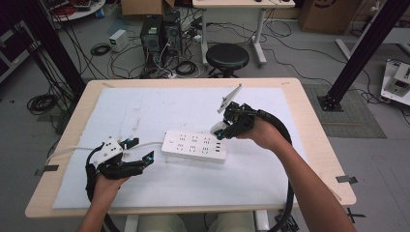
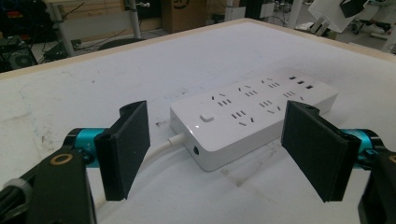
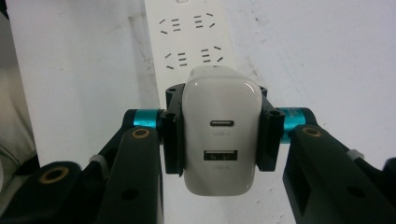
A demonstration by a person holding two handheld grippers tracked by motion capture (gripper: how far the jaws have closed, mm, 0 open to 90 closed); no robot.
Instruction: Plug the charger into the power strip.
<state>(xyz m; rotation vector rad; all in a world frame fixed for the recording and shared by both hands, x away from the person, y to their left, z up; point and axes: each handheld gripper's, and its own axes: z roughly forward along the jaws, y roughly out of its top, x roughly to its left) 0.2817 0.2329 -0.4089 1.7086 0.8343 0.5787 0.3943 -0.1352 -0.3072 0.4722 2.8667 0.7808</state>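
Charger (image 3: 220, 135) clamped in the right hand-held gripper (image 3: 219, 135) above the power strip (image 1: 194, 146).
White, with two USB ports facing the camera, it sits gripped by its sides between the jaws, over the strip's right end near the surface's middle. The left hand-held gripper (image 2: 217, 149) rests near the front-left edge, jaws wide apart and holding nothing, pointing at the strip's cord end.
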